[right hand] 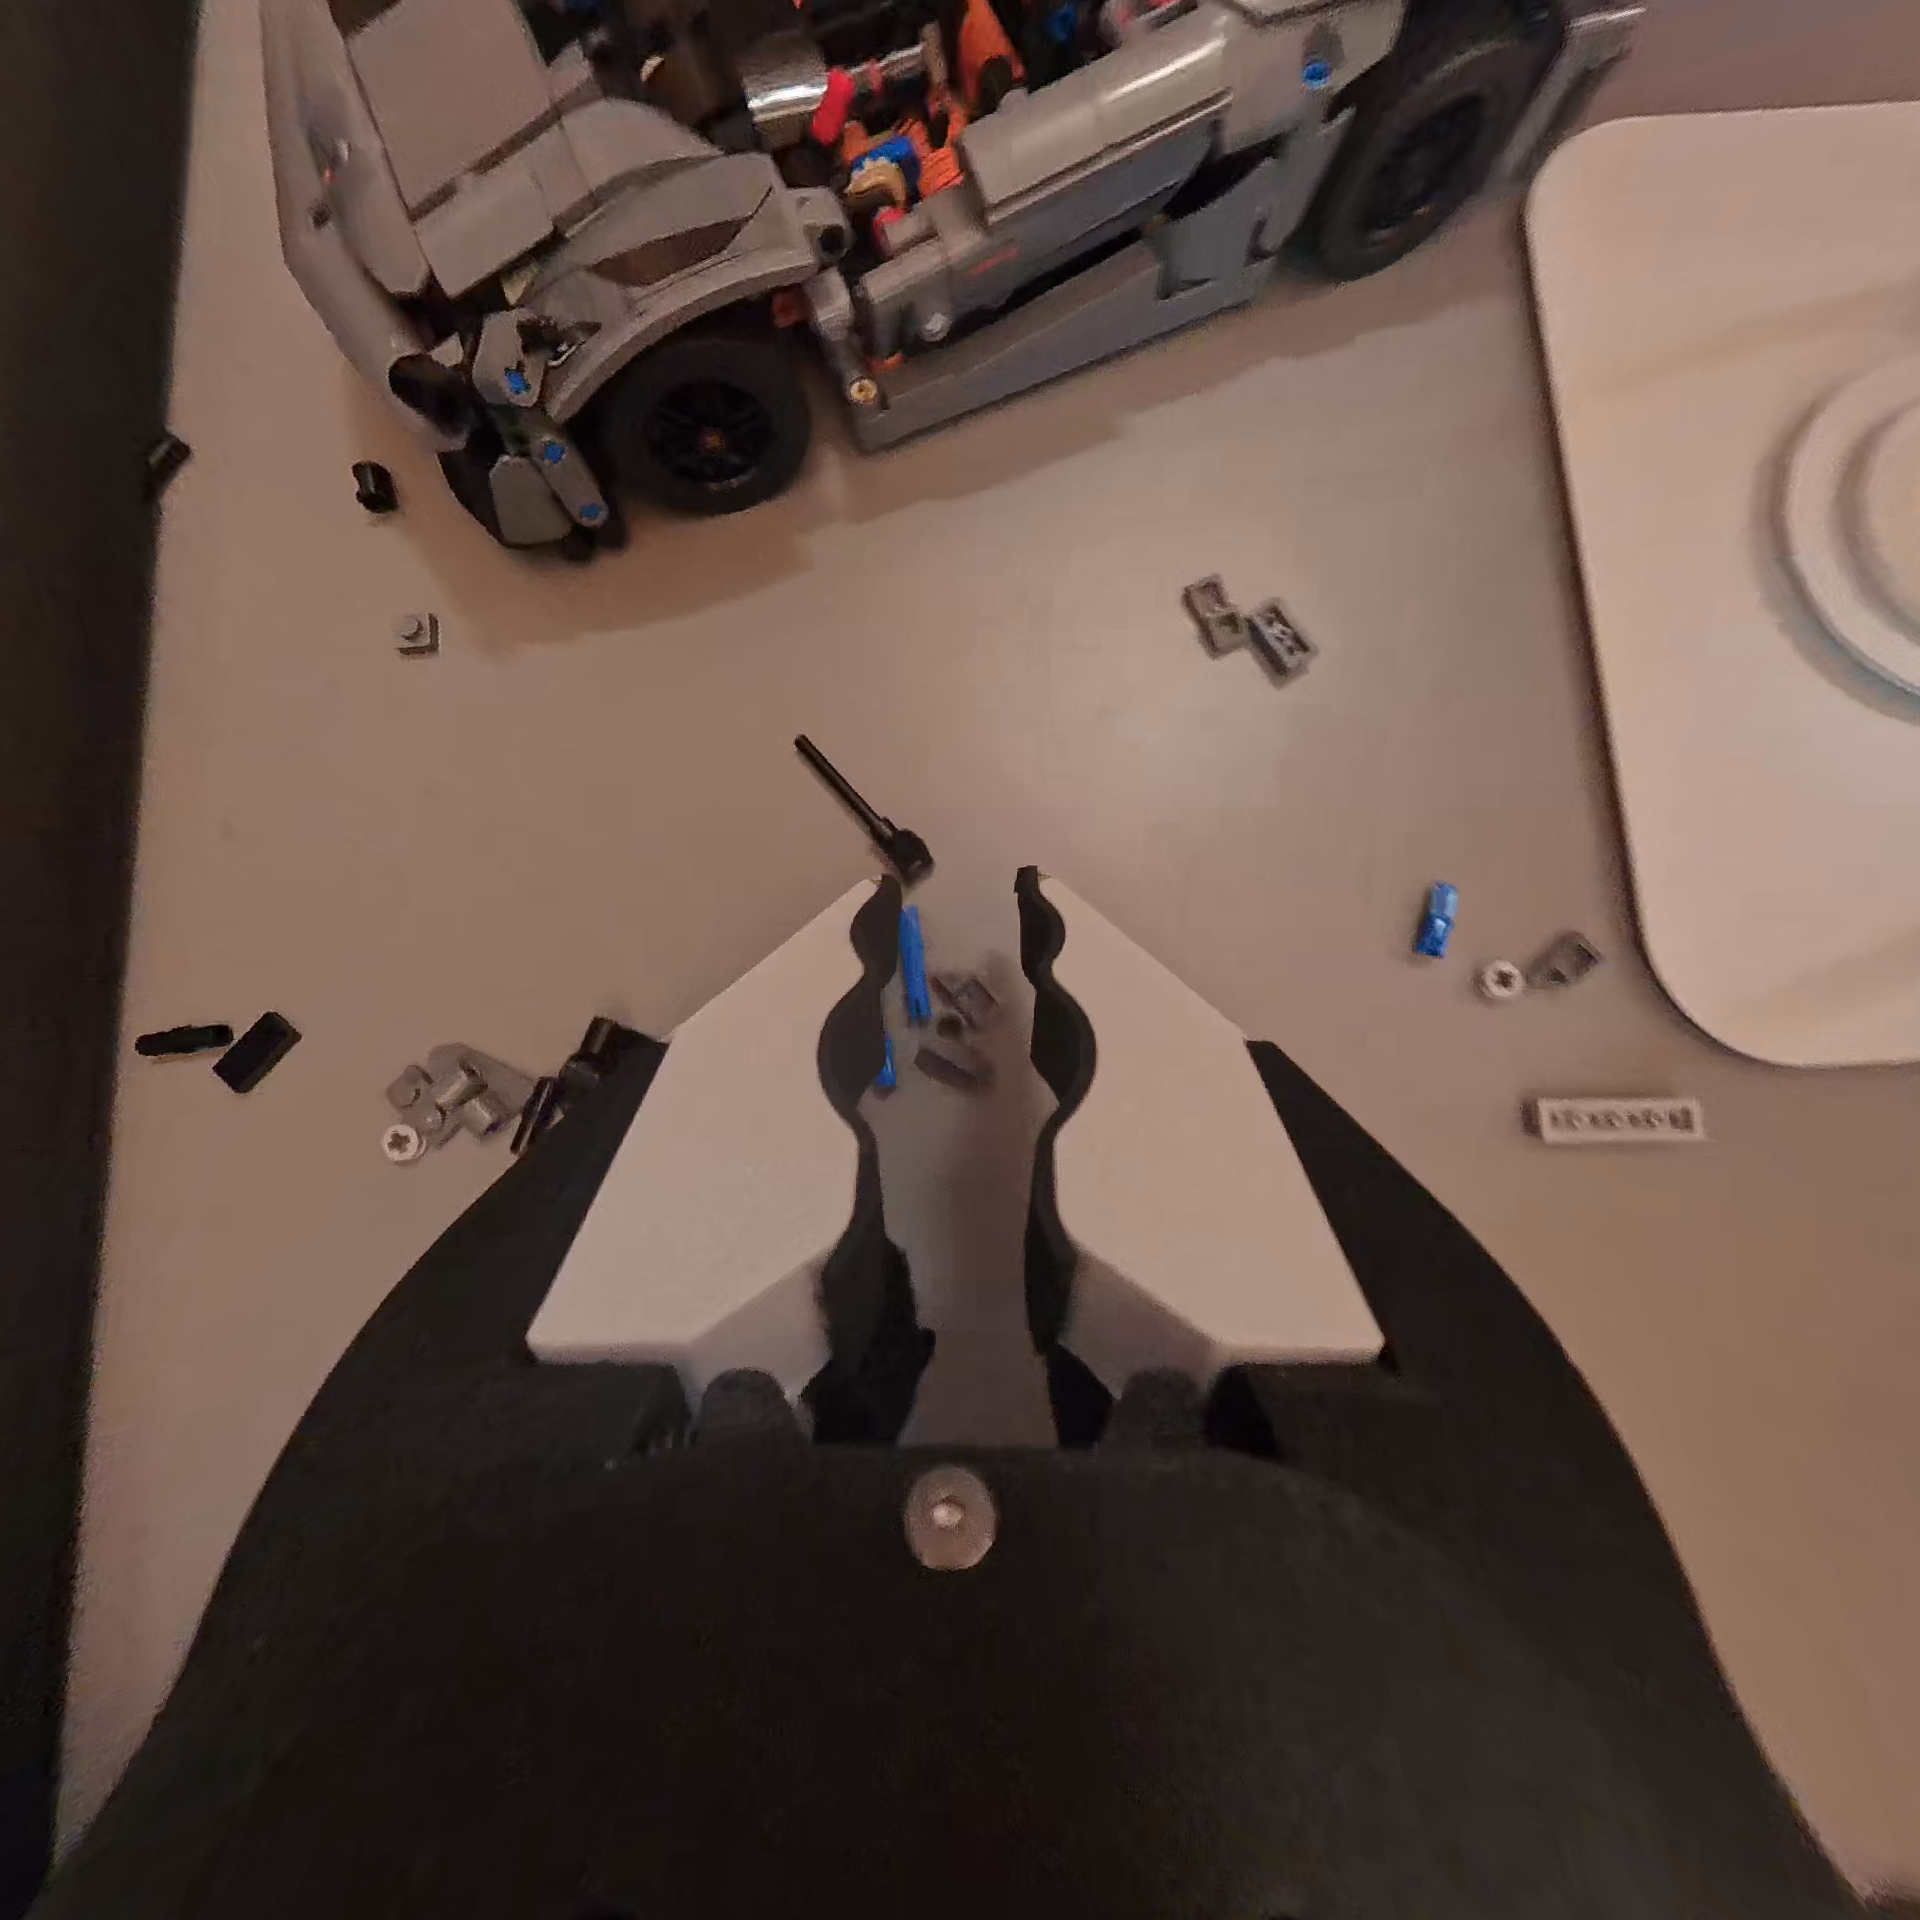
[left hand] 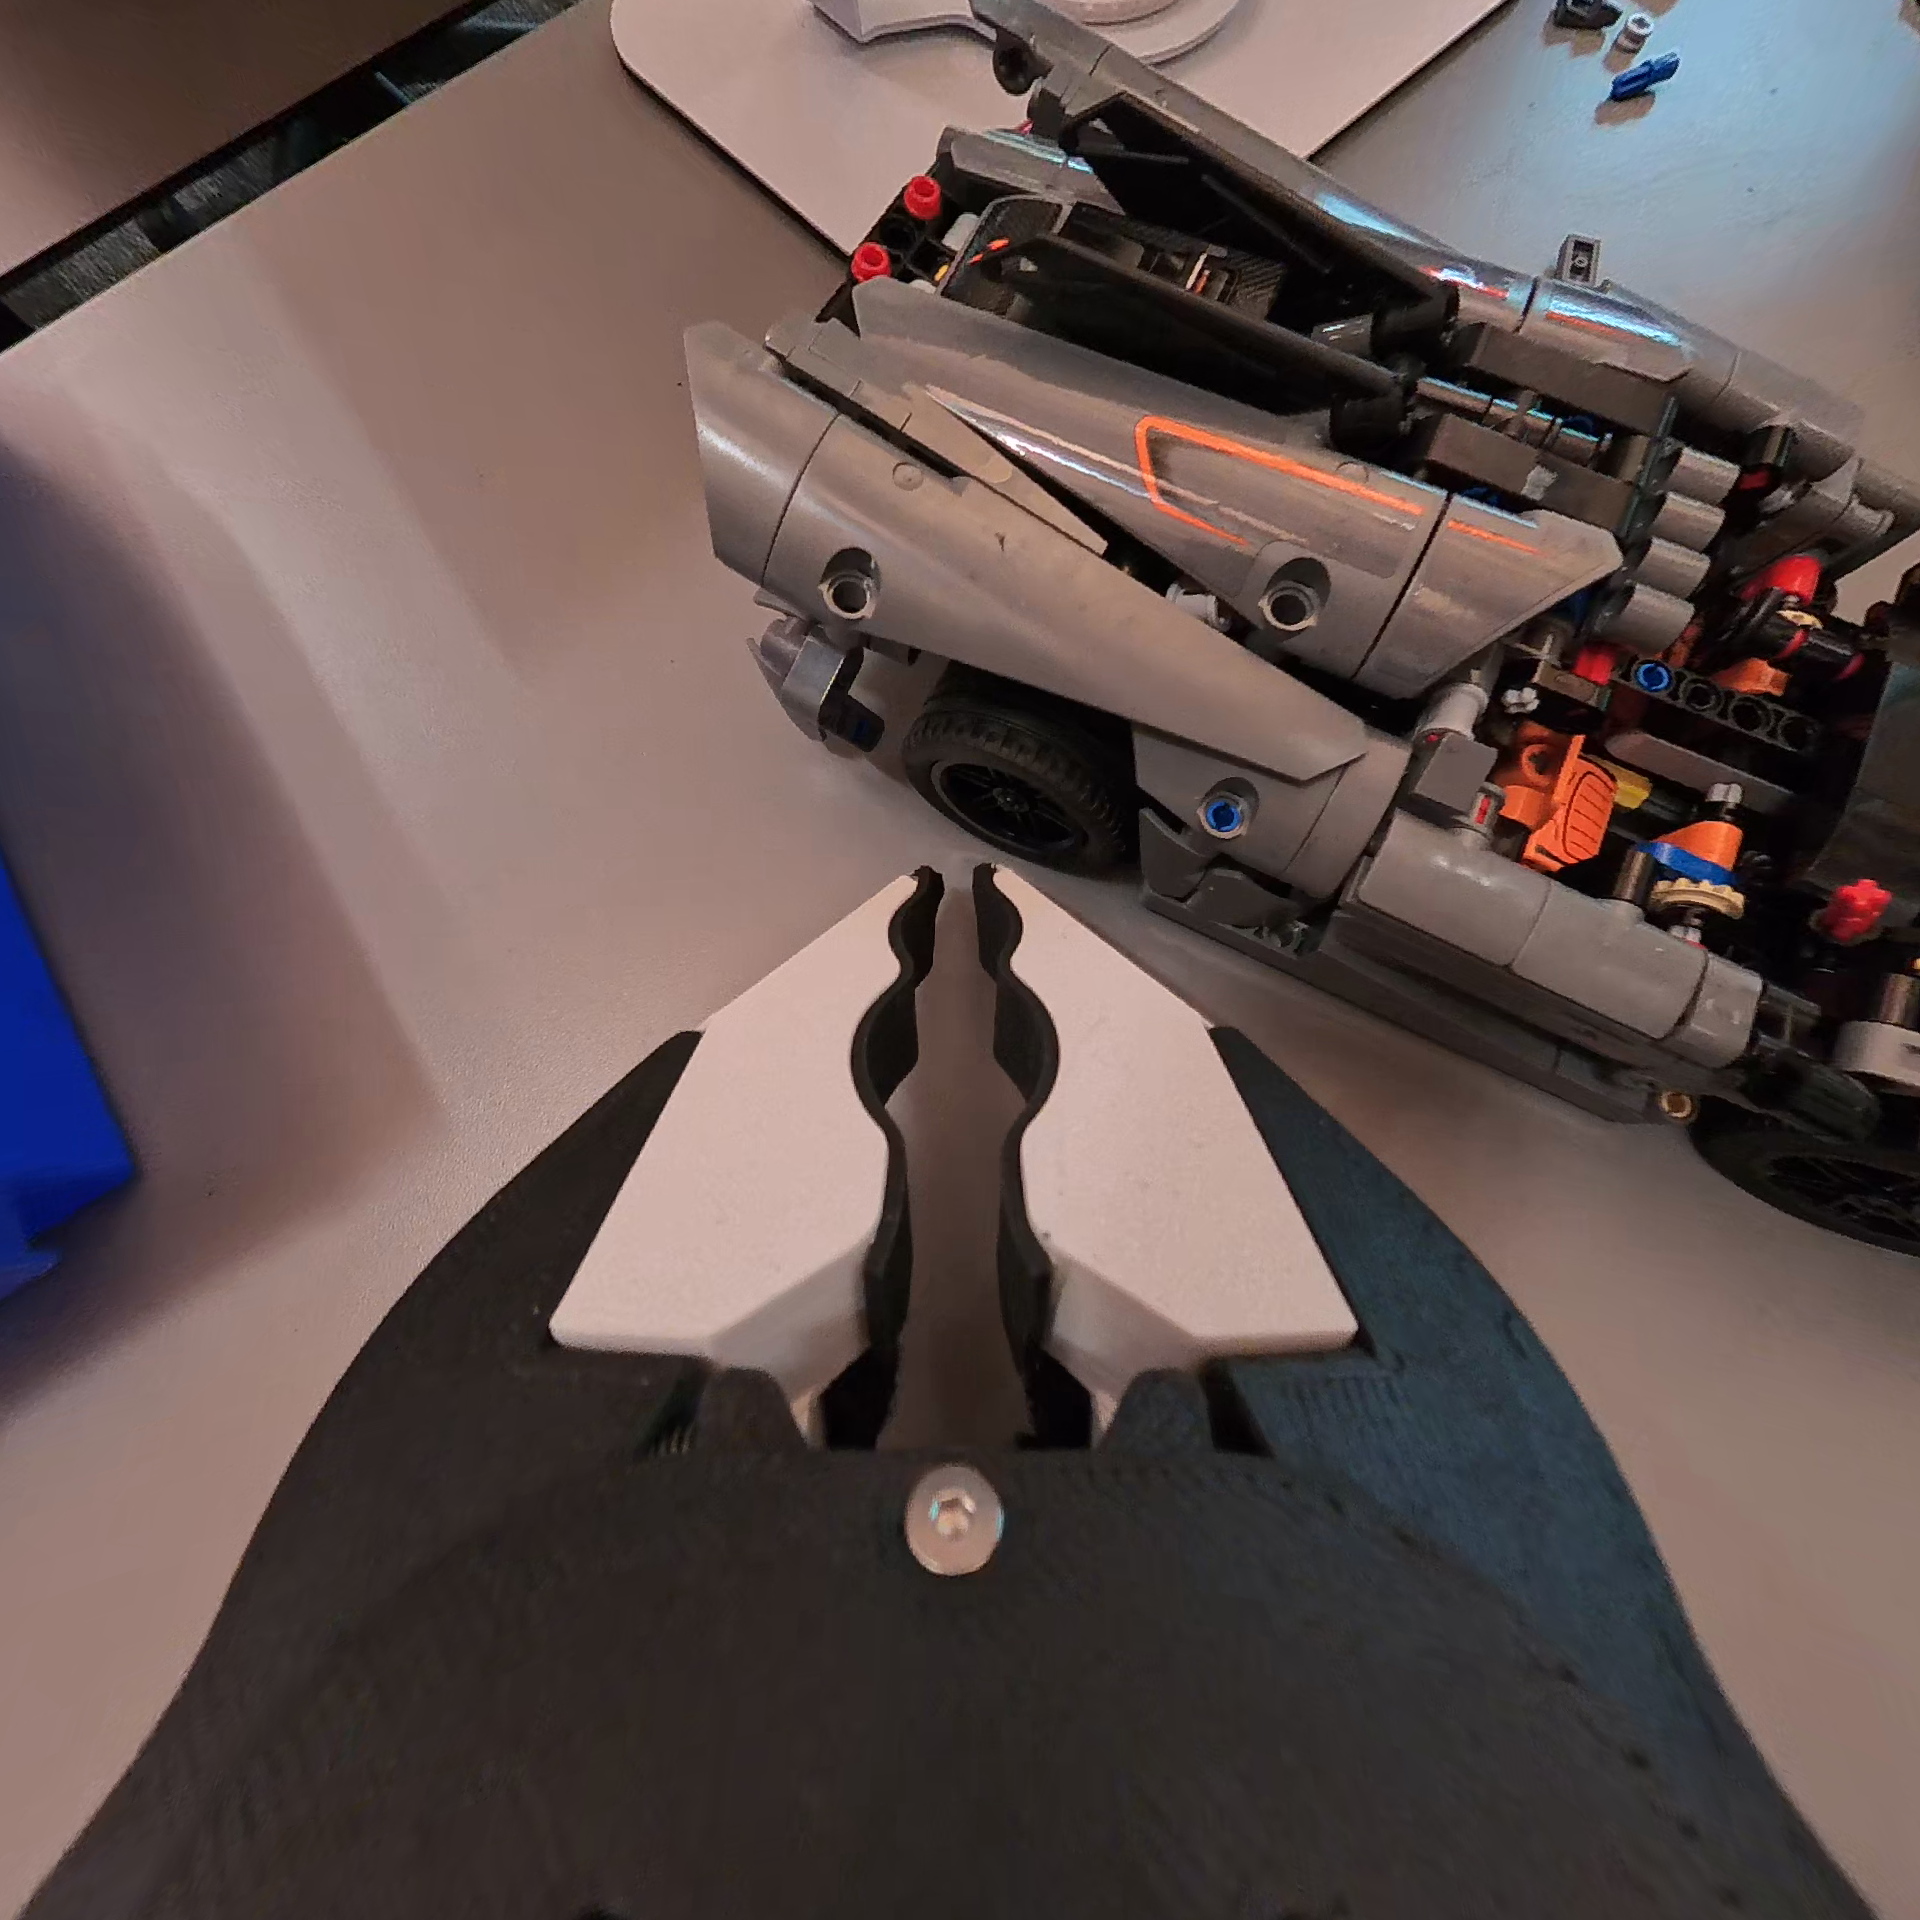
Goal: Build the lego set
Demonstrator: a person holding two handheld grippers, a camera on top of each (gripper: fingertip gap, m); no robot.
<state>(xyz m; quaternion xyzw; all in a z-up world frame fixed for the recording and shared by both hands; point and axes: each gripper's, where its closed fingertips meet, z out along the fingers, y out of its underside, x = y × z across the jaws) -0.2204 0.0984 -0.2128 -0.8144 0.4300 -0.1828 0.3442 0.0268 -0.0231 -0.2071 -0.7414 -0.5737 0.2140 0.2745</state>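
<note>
A grey lego car (left hand: pixel 1247 582) with orange trim and an open, part-built middle stands on the table, to the upper right of my left gripper (left hand: pixel 956 876). That gripper is shut with nothing between its fingers, and it hovers just short of the car's front wheel (left hand: pixel 1013 795). In the right wrist view the car (right hand: pixel 644 229) lies at the top. My right gripper (right hand: pixel 958 878) is open over loose pieces: a blue pin (right hand: pixel 912 961) and small grey parts (right hand: pixel 961 1008) show between its fingers. A black axle (right hand: pixel 857 805) lies just beyond its left fingertip.
A white mat (right hand: pixel 1745 727) with a plate (right hand: pixel 1860 520) lies to the right; it also shows in the left wrist view (left hand: pixel 727 125). A blue bin (left hand: pixel 42 1091) sits at the far left. Loose grey, black and blue pieces (right hand: pixel 1247 629) are scattered about. The table's dark edge (right hand: pixel 62 727) runs along the left. Some 30 centimeters of space lies between my two pairs of fingers.
</note>
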